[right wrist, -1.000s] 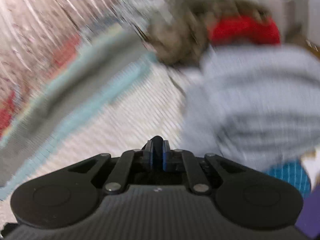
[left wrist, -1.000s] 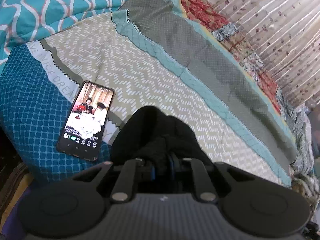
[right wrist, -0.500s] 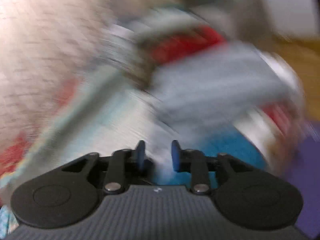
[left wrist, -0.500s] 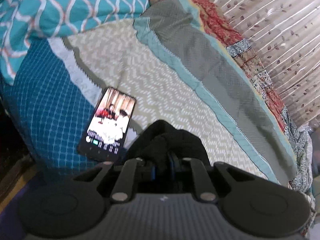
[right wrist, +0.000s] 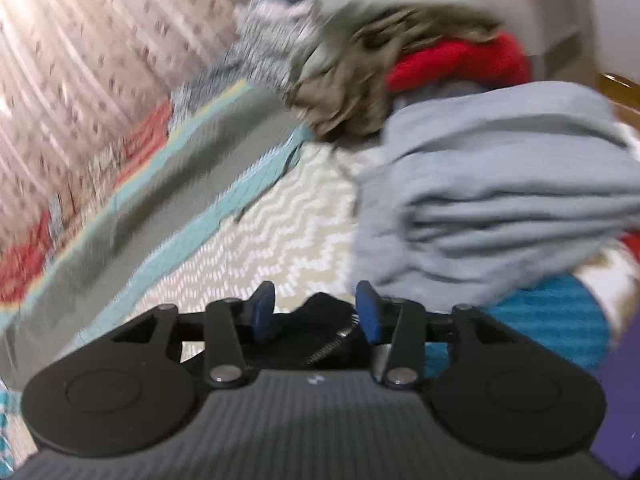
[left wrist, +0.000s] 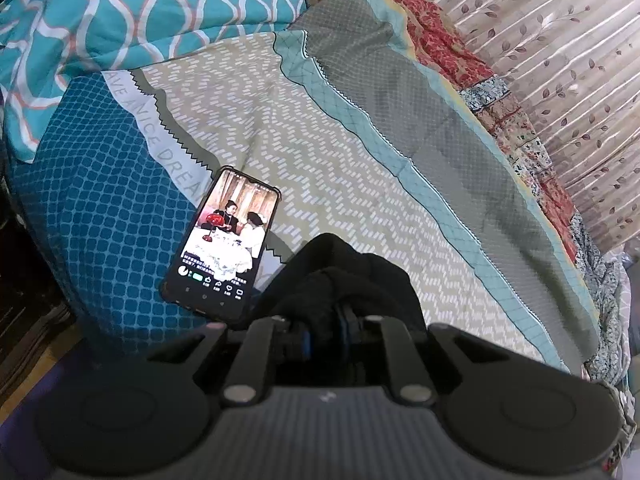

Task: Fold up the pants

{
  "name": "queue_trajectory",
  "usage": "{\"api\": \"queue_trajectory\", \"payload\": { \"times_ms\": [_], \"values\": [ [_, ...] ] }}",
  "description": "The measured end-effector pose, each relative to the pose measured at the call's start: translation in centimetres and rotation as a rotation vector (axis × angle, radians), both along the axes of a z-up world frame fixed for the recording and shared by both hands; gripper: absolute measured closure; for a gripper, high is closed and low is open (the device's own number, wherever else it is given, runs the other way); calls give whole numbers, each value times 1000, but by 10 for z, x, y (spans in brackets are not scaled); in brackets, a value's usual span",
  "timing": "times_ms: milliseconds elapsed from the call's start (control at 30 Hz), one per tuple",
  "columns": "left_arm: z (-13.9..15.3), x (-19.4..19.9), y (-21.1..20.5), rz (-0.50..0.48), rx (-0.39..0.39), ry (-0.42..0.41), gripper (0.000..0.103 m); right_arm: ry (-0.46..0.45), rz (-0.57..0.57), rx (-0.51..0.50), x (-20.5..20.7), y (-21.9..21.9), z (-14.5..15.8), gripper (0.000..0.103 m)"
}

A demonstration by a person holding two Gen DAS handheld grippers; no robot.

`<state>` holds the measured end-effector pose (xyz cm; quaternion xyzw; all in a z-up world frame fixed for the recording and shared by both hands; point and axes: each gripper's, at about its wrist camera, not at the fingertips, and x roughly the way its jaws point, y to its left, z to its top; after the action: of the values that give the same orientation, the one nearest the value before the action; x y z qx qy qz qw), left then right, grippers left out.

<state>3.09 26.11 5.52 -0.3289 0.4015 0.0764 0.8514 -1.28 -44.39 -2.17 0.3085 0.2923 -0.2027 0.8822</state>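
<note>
While the left gripper (left wrist: pixel 324 332) holds a bunched wad of the black pants (left wrist: pixel 340 276) between jaws clamped tight on the cloth, the folding proper looks not yet begun — this reads as the pick-up-and-spread step, with the garment gathered at the near edge of the bed (left wrist: pixel 360 184), just beside a lit phone (left wrist: pixel 222 242). The right gripper (right wrist: pixel 316 312) hangs with its jaws wide apart and nothing between them, near a heap of grey clothes (right wrist: pixel 496 192) at the bed's far end. Next it probably needs to find a free edge of the pants, so the two can pull the cloth flat. A second ago the right jaws were together on a dark scrap; now they stand open, while the left grip is unchanged.
</note>
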Motion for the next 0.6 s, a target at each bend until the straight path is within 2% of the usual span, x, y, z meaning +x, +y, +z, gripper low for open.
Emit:
{"api": "queue_trajectory", "payload": {
  "times_ms": [100, 200, 233, 267, 300, 367, 500, 600],
  "values": [
    [3, 3, -3, -10, 20, 3, 92, 110, 33, 1, 41, 0, -16, 50],
    [9, 10, -9, -27, 48, 1, 92, 187, 97, 10, 65, 7, -32, 50],
    [11, 12, -10, -34, 57, -1, 92, 213, 135, -3, 69, 12, -38, 61],
    [14, 16, -12, -41, 69, -4, 92, 250, 150, -83, 76, 20, -36, 73],
    [17, 20, -13, -48, 77, -8, 92, 271, 183, -153, 77, 27, -33, 79],
    [26, 32, -16, -60, 98, -20, 92, 199, 188, -163, 70, 27, -16, 83],
    [47, 68, -23, -76, 103, -63, 92, 1, 91, -201, 60, 8, 40, 84],
    [58, 108, -35, -96, 110, -97, 92, -42, 54, -322, 83, 5, 69, 84]
  ]
}}
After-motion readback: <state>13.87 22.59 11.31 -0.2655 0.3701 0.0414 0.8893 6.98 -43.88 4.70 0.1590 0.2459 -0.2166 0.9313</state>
